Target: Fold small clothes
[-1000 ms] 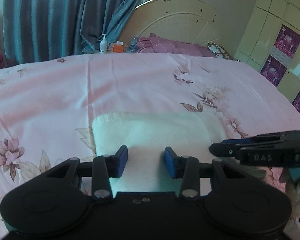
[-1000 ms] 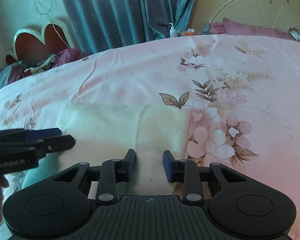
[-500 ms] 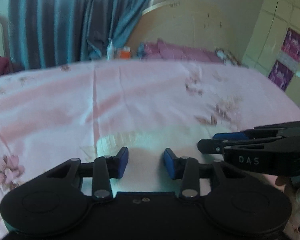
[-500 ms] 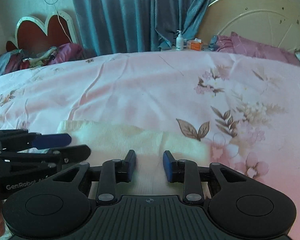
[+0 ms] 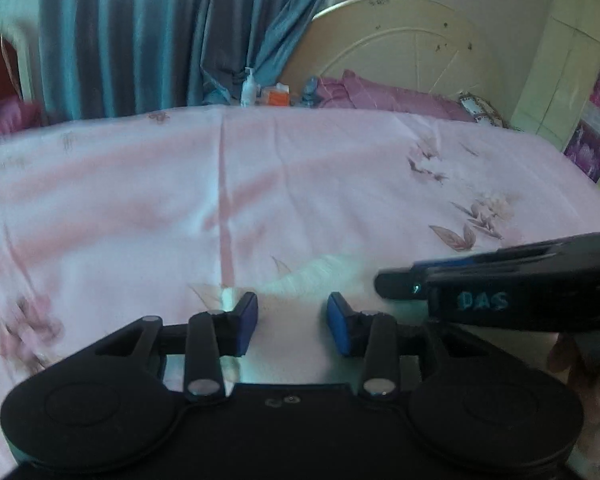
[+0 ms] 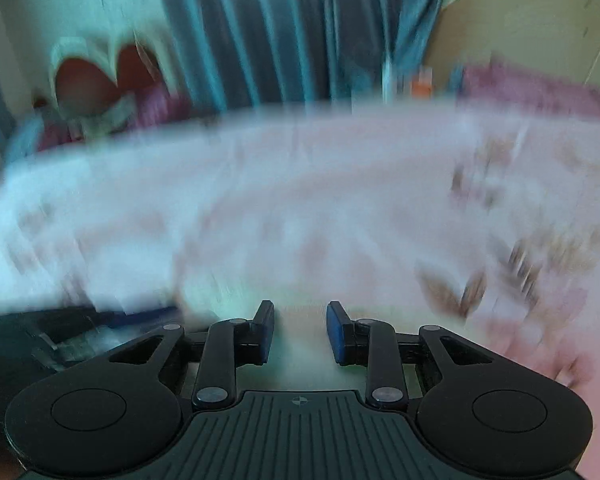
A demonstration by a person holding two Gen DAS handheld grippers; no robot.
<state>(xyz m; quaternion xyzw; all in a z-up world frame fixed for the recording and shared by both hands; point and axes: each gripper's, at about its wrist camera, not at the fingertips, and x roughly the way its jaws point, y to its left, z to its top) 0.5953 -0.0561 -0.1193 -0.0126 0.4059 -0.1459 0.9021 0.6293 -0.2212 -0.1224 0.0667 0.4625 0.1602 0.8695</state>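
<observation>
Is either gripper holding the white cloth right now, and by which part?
Cannot be told: white cloth lies between the parted pads of the left gripper and right gripper; no pinch shows.

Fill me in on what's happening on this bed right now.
A person is working on a small cream-white cloth lying on the pink floral bedsheet, with a handheld gripper in each hand. The left gripper sits over the cloth's near part, jaws apart with cloth showing between them. The right gripper is alongside, jaws also apart; its view is too blurred to tell whether it grips anything.
</observation>
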